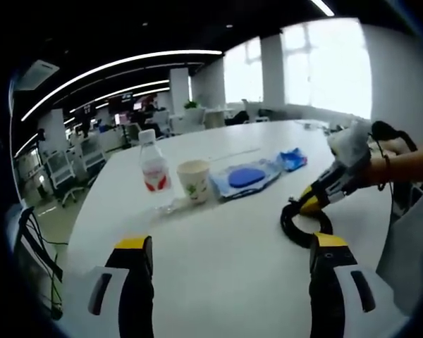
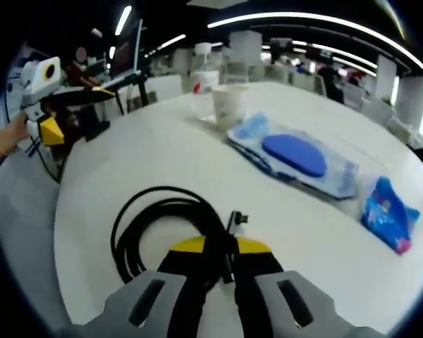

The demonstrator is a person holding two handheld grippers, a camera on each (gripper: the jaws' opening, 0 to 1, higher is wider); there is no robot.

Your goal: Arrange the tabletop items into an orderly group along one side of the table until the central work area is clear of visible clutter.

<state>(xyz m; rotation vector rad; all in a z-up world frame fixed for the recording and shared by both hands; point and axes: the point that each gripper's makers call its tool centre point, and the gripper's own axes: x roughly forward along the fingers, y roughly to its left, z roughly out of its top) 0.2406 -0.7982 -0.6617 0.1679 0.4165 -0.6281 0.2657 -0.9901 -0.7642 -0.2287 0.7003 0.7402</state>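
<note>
Left gripper view: the left gripper (image 1: 228,264) hangs over bare white table (image 1: 218,282), jaws spread wide, holding nothing. Beyond it a water bottle (image 1: 154,171), a paper cup (image 1: 194,180), a clear pouch with a blue disc (image 1: 245,177) and a small blue packet (image 1: 292,158) form a row near the far edge. The right gripper (image 1: 317,201) enters from the right at a black cable coil (image 1: 304,227).

Right gripper view: the right gripper (image 2: 221,248) has its jaws clamped on the black cable coil (image 2: 162,222), which lies flat on the table.

Judged step: relocating the cable. Next move calls for carrying it to the row without the loops unwinding. Setting: open-plan office, ceiling light strips, large windows.
</note>
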